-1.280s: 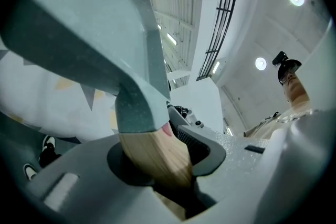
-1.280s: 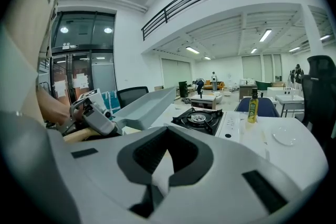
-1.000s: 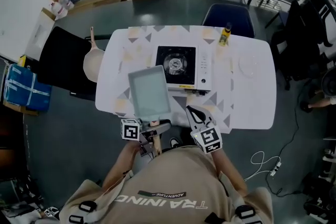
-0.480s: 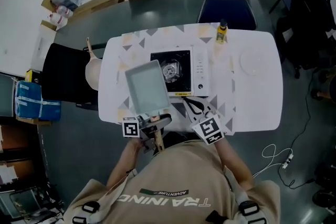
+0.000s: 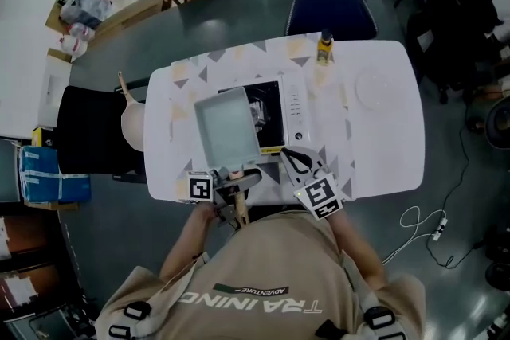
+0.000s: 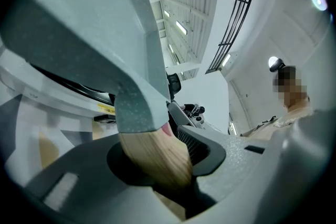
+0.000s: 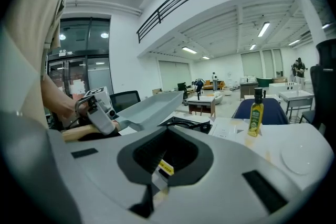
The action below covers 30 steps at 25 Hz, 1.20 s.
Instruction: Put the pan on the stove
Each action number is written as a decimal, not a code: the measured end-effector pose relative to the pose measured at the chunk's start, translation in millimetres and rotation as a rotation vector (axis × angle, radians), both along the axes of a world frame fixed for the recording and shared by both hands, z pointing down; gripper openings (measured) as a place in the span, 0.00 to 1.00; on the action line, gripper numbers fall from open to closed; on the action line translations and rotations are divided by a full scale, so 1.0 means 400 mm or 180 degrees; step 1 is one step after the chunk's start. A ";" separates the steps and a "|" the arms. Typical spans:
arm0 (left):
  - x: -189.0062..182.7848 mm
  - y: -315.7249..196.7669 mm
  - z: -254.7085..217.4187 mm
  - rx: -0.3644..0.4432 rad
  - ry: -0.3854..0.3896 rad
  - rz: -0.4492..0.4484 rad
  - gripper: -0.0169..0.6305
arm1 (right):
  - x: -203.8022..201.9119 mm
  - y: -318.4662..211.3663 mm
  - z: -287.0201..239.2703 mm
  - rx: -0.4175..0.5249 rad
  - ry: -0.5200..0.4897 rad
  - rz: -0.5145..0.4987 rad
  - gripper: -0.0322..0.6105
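The left gripper [image 5: 229, 185] is clamping the pan's wooden handle [image 6: 153, 159] tightly between its jaws, seemingly because that is the one part made for gripping. It is carrying the pan [image 5: 226, 131] above the table [image 5: 382, 147], with the far side overlapping the left of the stove [image 5: 275, 103] but apparently not yet resting on the burner. The pan is looking rectangular, grey, speckled, shallow-walled and empty. The right gripper [image 5: 296, 162], jaws together on nothing, is waiting just right of the handle, probably unneeded.

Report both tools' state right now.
Left tool: closed on the wooden handle of the pan.
Right tool: closed, holding nothing.
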<state>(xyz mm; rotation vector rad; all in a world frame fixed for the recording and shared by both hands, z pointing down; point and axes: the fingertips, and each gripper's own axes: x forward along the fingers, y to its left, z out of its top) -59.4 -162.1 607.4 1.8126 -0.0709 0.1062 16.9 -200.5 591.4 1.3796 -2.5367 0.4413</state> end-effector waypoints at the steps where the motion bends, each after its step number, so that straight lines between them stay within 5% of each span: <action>1: 0.002 -0.009 0.003 -0.0017 0.0008 0.0039 0.23 | 0.006 0.002 0.000 -0.0019 0.0007 0.0061 0.06; 16: 0.050 -0.107 0.104 -0.0043 0.0009 0.0540 0.23 | 0.061 -0.034 0.024 -0.0205 0.0104 0.0498 0.06; 30: 0.071 -0.114 0.152 -0.0161 -0.0188 0.0527 0.23 | 0.073 -0.044 0.020 -0.0186 0.0104 0.0551 0.06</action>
